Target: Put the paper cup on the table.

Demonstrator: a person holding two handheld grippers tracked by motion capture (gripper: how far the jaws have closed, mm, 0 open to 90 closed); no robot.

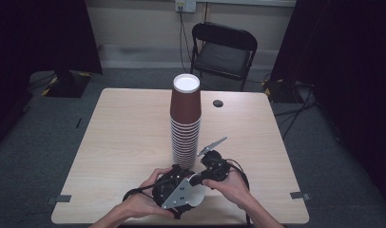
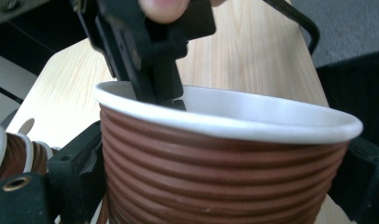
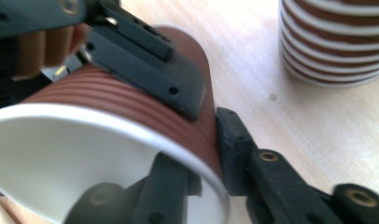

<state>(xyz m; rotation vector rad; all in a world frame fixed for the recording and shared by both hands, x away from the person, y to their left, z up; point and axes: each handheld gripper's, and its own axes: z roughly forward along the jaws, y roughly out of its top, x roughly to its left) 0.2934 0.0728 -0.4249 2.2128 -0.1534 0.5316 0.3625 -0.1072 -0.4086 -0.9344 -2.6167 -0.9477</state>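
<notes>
A brown ribbed paper cup (image 2: 215,158) with a white inside lies on its side near the table's front edge, its mouth (image 1: 197,198) facing the right gripper. My left gripper (image 1: 181,187) is shut across the cup's body, one black jaw on each side of it. My right gripper (image 3: 211,172) pinches the cup's rim, with one jaw inside the mouth and the other against the outer wall. From the left gripper view, that inner jaw dips over the rim. A tall stack of the same cups (image 1: 185,123) stands mouth down at the table's middle, just behind the grippers.
The light wooden table (image 1: 124,137) has a round cable hole (image 1: 218,103) at its far right. A black folding chair (image 1: 223,50) stands beyond the far edge. Dark curtains hang at both sides, and grey tape marks sit at the front corners.
</notes>
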